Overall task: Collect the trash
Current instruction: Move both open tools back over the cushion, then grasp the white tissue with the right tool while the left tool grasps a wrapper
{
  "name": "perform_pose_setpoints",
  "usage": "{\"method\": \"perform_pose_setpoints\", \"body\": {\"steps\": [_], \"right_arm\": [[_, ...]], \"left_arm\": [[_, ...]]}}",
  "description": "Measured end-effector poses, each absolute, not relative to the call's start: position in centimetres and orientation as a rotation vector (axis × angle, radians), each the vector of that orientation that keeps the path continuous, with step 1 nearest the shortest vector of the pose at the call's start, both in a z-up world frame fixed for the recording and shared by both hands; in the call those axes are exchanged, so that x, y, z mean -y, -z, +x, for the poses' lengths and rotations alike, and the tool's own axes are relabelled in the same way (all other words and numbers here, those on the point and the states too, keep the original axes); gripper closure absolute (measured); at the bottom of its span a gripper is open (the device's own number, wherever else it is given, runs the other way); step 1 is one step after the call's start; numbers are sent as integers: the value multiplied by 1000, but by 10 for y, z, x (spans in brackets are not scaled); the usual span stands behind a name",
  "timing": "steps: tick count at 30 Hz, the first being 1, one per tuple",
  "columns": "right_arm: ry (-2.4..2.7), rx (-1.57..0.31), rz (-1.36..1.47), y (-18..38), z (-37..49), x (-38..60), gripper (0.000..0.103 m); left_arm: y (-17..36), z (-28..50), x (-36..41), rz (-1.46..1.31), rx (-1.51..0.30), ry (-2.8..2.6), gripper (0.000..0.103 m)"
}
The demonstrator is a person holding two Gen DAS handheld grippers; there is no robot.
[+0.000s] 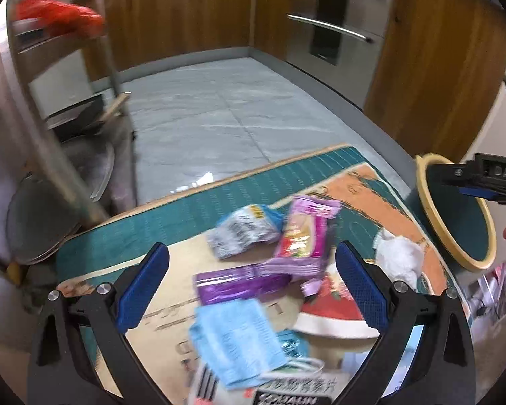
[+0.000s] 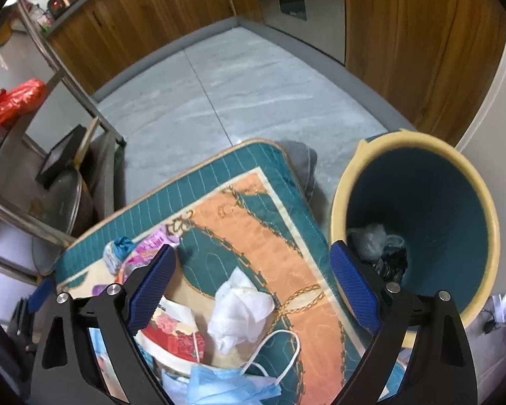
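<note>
A: Tongs status, both sides?

B: Left tongs [image 1: 252,278] – wide open, nothing held, above the mat [image 1: 172,216]. Right tongs [image 2: 253,285] – wide open too, empty, over the mat's right part next to the bin [image 2: 421,165].

A: Trash vs. left tongs?

B: Pile sits btwn the blue pads and just ahead. Pink wrapper [image 1: 303,233] lies slanted, nearest the right pad. Purple wrapper [image 1: 236,283] flat beneath it, centre of the gap. Silver-blue packet [image 1: 244,231] further out, touching the pink one. Blue face mask [image 1: 236,341] closest to the camera, low in the gap. View is blurred; labels unreadable.

A: Right tongs?

B: Crumpled tissue [image 2: 241,310] lies btwn the pads, roughly centred. Same face mask below it, white ear loop [image 2: 286,347] curling up twd the tissue. Red floral packet [image 2: 175,334] just beside the left pad.

A: Bin?

B: On the floor [image 2: 219,84], touching the mat's right edge; dark bag and some clear plastic at the bottom.

A: Surroundings, obstructions?

B: Metal rack [image 2: 50,57] w/ pot lids at left, red bag [image 2: 13,101] on it. Wood cabinets [image 2: 145,10] behind. Grey cloth [image 2: 303,162] tucked btwn mat corner and bin.
</note>
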State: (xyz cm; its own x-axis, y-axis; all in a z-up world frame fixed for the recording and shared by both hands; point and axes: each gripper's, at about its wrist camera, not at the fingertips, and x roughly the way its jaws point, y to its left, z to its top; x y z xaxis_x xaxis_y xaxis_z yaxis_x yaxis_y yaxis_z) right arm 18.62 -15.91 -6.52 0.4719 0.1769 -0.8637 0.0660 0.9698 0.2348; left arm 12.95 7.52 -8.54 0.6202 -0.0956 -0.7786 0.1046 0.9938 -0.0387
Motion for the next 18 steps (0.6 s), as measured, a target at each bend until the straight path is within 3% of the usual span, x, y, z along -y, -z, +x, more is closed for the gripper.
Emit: {"method": "perform_pose_setpoints", "body": {"steps": [6, 11, 12, 15, 18], "right_arm": [[-112, -1200, 251, 93, 195, 151, 35], [-172, -1360, 298, 122, 196, 138, 52], [-175, -1379, 290, 126, 196, 135, 55], [-179, -1425, 255, 135, 196, 126, 78], [-180, -1419, 231, 135, 193, 122, 89]], "left_arm": [[109, 140, -42, 143, -948, 209, 15], [119, 146, -37, 159, -988, 257, 32], [120, 147, -39, 149, -996, 265, 39], [126, 151, -40, 141, -1033, 280, 64], [132, 154, -43, 126, -1072, 276, 89]]}}
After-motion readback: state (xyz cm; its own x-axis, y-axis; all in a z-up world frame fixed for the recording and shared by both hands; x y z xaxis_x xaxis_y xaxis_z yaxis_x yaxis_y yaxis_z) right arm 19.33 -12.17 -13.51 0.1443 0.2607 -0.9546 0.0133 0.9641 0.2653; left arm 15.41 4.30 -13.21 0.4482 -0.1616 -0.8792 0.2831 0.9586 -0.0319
